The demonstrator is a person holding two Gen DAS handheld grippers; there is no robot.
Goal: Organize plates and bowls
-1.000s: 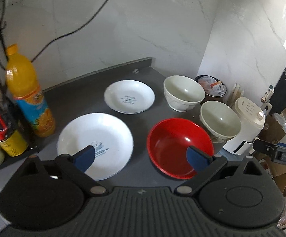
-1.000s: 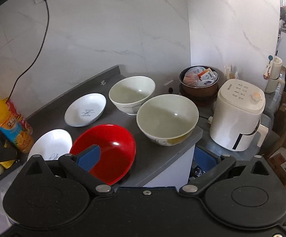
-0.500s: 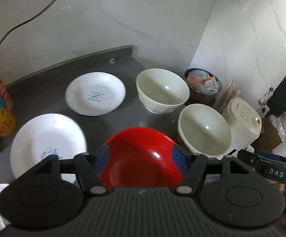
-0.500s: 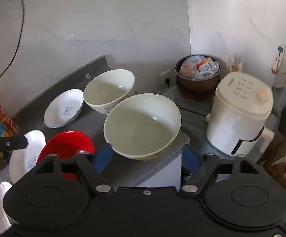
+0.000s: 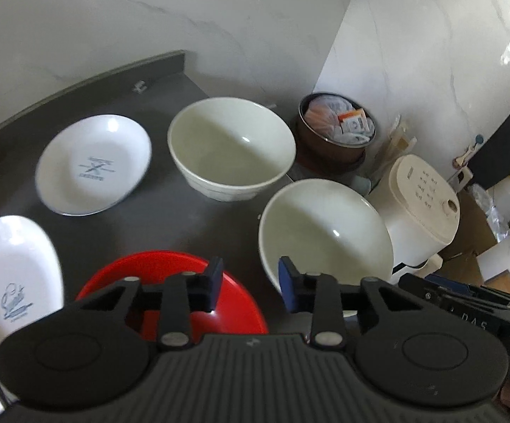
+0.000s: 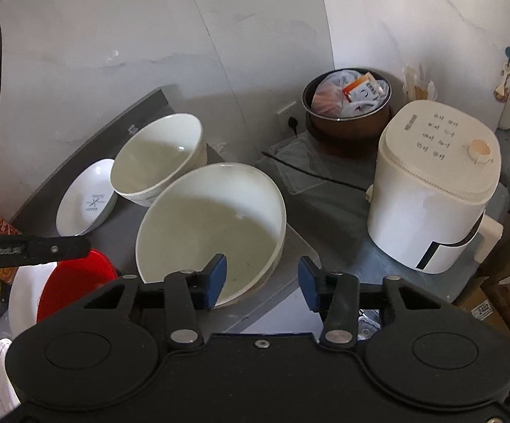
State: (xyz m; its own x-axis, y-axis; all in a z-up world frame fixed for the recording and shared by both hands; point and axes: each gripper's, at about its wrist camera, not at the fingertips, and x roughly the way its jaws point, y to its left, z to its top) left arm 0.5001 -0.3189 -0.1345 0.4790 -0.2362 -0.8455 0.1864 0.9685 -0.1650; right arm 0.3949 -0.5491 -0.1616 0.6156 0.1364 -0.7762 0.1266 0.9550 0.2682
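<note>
On the dark grey countertop point(image 5: 170, 218) the glossy red bowl point(image 5: 233, 303) sits nearest the front edge and serves as the landmark for everything else. The left gripper point(image 5: 250, 283) hangs over the right rim of that red bowl, its blue-padded jaws narrowed to a small gap; one pad lies over the red bowl's rim and the other over the gap toward the neighbouring bowl, and it is not possible to tell whether either pad touches the rim, though nothing is clamped between them. Just right of the red bowl stands a wide cream ceramic bowl point(image 5: 325, 232), at the counter's end. Behind the red bowl stands a second, deeper cream ceramic bowl point(image 5: 232, 148). Behind and left of the red bowl lies a small white plate with a blue crossed-cutlery mark point(image 5: 92, 164), and directly left of the red bowl lies a larger white plate with a blue drawing point(image 5: 11, 275). The right gripper point(image 6: 261, 282) hovers at the near rim of the wide cream bowl, jaws parted a moderate way, the left pad over the bowl's inside and the right pad outside it; it holds nothing. Beyond the wide cream bowl, off the counter's end, stand a white air fryer point(image 6: 431, 190) and a brown pot filled with packets point(image 6: 348, 105).
</note>
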